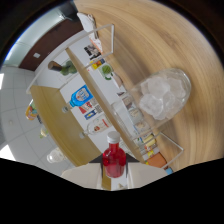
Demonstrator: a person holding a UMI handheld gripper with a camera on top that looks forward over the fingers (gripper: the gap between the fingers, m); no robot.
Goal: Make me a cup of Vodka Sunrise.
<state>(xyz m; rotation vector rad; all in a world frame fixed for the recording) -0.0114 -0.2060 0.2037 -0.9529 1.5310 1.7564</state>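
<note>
Support: light wooden tabletop (pixel 150 45), grain visible, view strongly tilted. On it: one clear glass (pixel 162 95) filled with ice cubes; one open-topped clear rack (pixel 120 90) running lengthwise, holding a row of small cartons and packets, labels too small to read. Beyond the table edge: pale tiled floor (pixel 15 115).

Clear glass (pixel 165 97) of ice, glossy red bottle (pixel 114 161), possibly plastic, wood-grain counter (pixel 165 35)

I see a white shelf unit (pixel 75 107) stocked with small cartons and bottles, a blue-and-white packet (pixel 80 95) among them, tiled floor (pixel 15 125) beside it, wooden worktop (pixel 150 40) beyond.
</note>
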